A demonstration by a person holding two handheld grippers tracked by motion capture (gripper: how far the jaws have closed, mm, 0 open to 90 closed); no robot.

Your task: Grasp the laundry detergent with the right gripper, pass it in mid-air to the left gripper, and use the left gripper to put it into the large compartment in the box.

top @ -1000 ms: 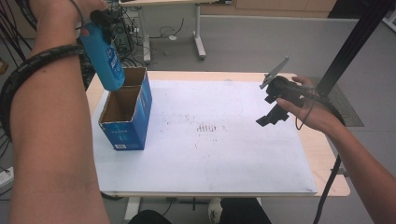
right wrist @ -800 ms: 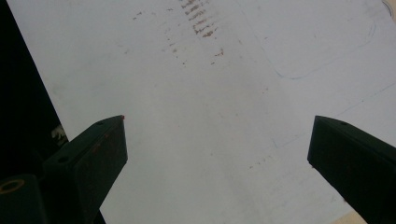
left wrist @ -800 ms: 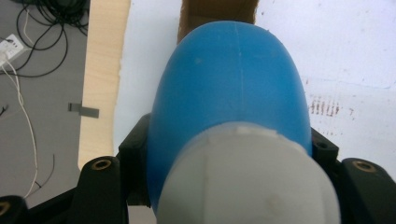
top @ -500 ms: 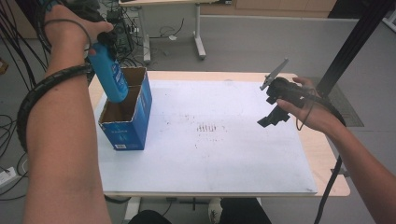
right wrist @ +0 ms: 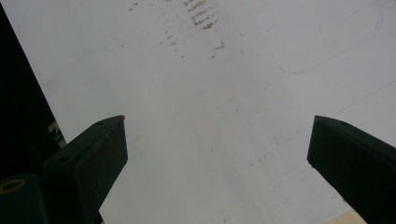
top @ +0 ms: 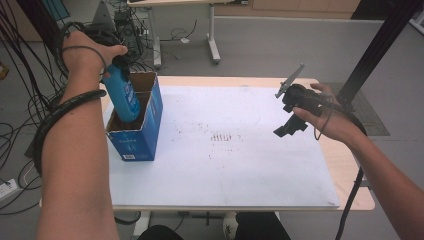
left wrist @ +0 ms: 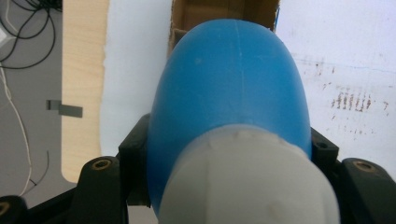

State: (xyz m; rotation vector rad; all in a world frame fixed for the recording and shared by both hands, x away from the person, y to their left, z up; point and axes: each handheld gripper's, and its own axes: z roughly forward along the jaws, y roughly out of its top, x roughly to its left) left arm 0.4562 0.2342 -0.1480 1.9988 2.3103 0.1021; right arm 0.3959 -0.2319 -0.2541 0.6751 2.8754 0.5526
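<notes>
One blue bottle (top: 123,98) is clamped in the left gripper (top: 107,44), jaws pressed on either side of its shoulder just below the white cap (left wrist: 247,182). It hangs base-down and a little tilted, with its lower part already inside the open top of the blue cardboard box (top: 145,135). Held by the neck that way, the body is free to drop into the box without the jaws fouling the flaps, probably the reason for the grip. In the left gripper view the bottle sits dead centre between the jaws, box mouth straight beyond it.

The right gripper (top: 290,125) hovers over the white sheet (top: 240,170) on the table (top: 350,185), well apart from bottle and box. Its jaws are spread wide with nothing between them, likely parked clear of the box.
</notes>
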